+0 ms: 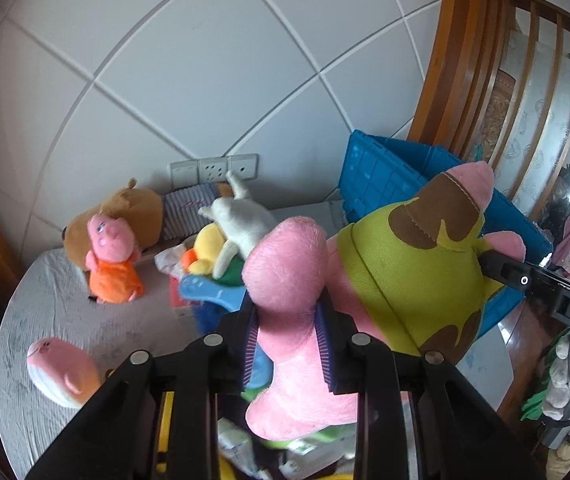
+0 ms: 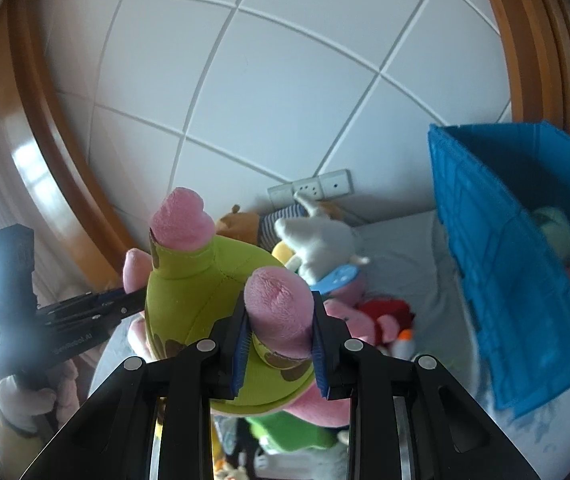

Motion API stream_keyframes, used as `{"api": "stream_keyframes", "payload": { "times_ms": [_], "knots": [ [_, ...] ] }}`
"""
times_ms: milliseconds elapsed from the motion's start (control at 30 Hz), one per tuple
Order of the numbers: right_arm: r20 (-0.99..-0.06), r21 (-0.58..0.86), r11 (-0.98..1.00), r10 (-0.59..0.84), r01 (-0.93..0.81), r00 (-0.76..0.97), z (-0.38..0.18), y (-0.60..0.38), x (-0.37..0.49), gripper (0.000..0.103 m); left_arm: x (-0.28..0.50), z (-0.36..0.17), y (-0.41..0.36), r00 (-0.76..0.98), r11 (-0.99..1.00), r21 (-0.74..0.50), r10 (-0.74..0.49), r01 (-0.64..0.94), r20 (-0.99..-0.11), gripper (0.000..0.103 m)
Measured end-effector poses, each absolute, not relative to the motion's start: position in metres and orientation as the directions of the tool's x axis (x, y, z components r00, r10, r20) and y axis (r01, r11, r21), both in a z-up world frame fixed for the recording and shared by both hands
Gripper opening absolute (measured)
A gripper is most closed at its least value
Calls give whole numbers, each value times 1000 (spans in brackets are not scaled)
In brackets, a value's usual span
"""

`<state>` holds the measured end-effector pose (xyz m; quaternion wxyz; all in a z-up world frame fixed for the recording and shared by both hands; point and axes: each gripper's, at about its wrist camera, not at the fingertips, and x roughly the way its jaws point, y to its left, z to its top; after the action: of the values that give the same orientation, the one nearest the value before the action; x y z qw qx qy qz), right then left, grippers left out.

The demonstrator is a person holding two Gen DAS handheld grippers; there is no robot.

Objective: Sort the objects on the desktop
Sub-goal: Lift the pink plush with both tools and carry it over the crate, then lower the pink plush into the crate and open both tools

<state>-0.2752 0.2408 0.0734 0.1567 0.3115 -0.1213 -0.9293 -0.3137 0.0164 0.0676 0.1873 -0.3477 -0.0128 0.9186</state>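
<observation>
- Nearest the left wrist camera, the left gripper (image 1: 287, 344) was clamped on one pink limb of a pink star-shaped plush toy (image 1: 413, 264) wearing green shorts with brown patches.
- In the right wrist view, the right gripper (image 2: 279, 334) was clamped on another pink limb of the same toy, so the toy hung between both grippers, clear of the tabletop (image 1: 45, 296).
- Just beyond, more soft toys lay heaped on the grey tabletop: an orange-dressed pink doll (image 1: 111, 258), a white plush (image 1: 241, 220), a brown bear (image 1: 133, 208) and a pink-and-white plush (image 1: 61, 372).
- To the right stood a blue plastic crate (image 2: 513, 248), tilted, with toys already inside.
- Farthest back was a white tiled wall with sockets (image 1: 213, 168).
- To do this step well, both grippers would likely need to travel together at matching height, keeping the toy slack rather than stretched, clear the crate's rim, then release only once it hung over the opening.
</observation>
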Motion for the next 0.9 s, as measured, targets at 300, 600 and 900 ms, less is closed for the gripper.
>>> {"api": "stream_keyframes", "payload": {
  "times_ms": [300, 600, 900],
  "knots": [
    [-455, 327, -926, -329, 189, -827, 128, 328, -281, 26, -341, 136, 116, -732, -905, -90, 391, -415, -558, 26],
    [-389, 285, -944, -273, 166, -880, 187, 493, -297, 26, -376, 185, 302, -742, -878, -68, 440, -474, -505, 26],
    [-466, 264, -961, -201, 82, -862, 170, 643, -329, 26, -416, 140, 457, -650, -848, -96, 468, -521, -599, 26]
  ]
}}
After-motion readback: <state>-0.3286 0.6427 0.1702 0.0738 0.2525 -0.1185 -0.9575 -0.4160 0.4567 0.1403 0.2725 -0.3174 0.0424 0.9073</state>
